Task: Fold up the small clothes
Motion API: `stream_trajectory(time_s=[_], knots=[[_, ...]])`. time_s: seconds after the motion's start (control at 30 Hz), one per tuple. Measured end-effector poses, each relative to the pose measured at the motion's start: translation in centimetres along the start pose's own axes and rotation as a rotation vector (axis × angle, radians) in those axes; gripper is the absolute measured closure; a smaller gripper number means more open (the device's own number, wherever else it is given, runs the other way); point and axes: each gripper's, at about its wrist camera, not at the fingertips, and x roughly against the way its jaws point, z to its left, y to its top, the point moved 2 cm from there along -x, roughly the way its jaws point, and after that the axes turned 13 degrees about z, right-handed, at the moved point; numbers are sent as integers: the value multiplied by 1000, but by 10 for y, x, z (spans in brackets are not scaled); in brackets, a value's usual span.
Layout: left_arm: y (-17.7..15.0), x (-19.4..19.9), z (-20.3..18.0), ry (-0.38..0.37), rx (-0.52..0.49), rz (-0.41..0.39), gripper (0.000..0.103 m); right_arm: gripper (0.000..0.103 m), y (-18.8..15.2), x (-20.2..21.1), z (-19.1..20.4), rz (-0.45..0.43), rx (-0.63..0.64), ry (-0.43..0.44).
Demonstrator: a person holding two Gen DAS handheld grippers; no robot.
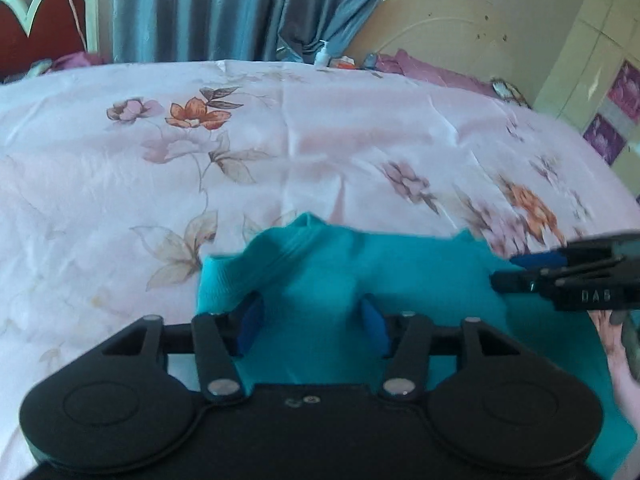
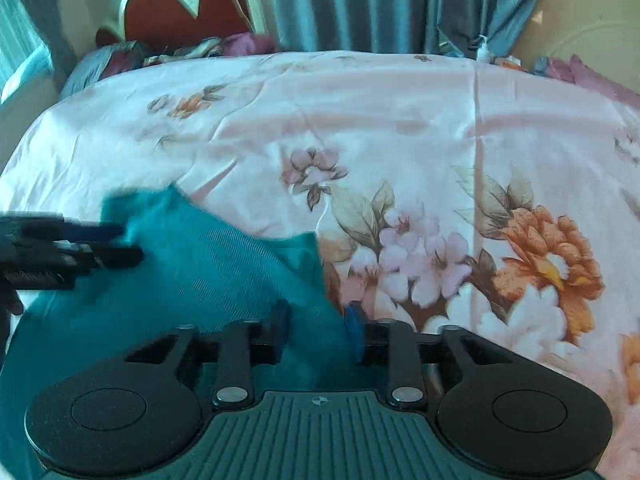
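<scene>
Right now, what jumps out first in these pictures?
The bright teal garment, rumpled on the near edge of the bed. Next, the flowery pink bedspread covering the whole bed, with a big orange flower beside the garment. Both grippers' blue-padded fingers stand apart over the teal cloth.

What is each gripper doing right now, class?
Left gripper: open, over the teal garment, not gripping.
Right gripper: open, garment edge between its pads, not pinched.
</scene>
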Motion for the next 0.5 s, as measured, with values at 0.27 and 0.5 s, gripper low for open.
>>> stream_trajectory(time_s=[0.27,0.5], knots=[[-11,27,-11,37,18,-31,53,53,-18,27,-2,-70,-11,20],[-53,68,-46,110,11,-51,50,75,-55,77,26,-121,56,78]])
